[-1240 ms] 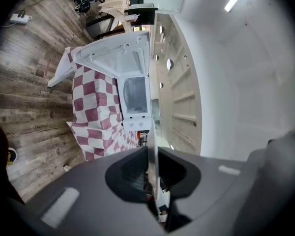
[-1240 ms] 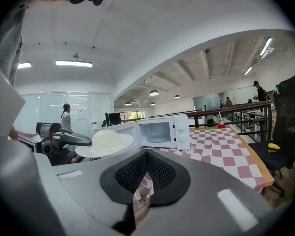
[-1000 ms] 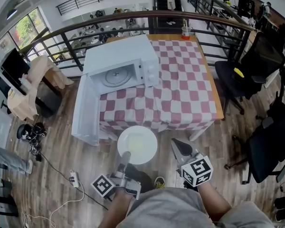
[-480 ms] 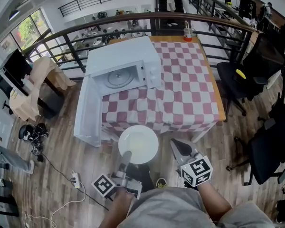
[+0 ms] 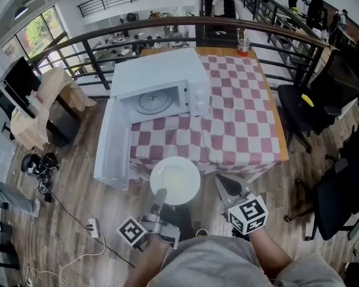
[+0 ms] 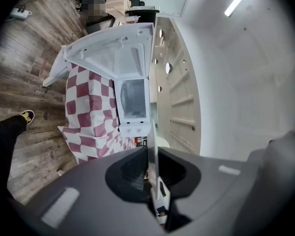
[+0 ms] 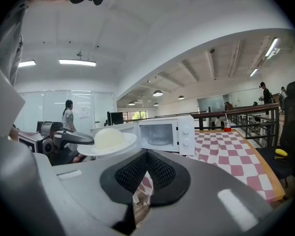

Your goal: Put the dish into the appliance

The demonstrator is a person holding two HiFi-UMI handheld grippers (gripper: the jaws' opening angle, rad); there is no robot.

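Left gripper view looks straight along my left tool (image 6: 155,181), whose jaws are pinched on the near rim of the white dish (image 6: 152,141), seen there edge-on as a thin line. In the head view the left tool (image 5: 159,197) holds the dish (image 5: 175,180) out flat, above the wooden floor (image 5: 66,220) and just short of the tabletop's near edge. My right tool (image 5: 226,184) hangs beside the dish to its right, not touching it. In the right gripper view the right tool (image 7: 137,195) has its jaws pressed almost together, with only a slit between them and nothing in it. Beyond the dish, the white microwave (image 5: 158,94) stands on the tabletop's red-and-white checked cloth (image 5: 239,118), its door (image 5: 112,142) swung wide open.
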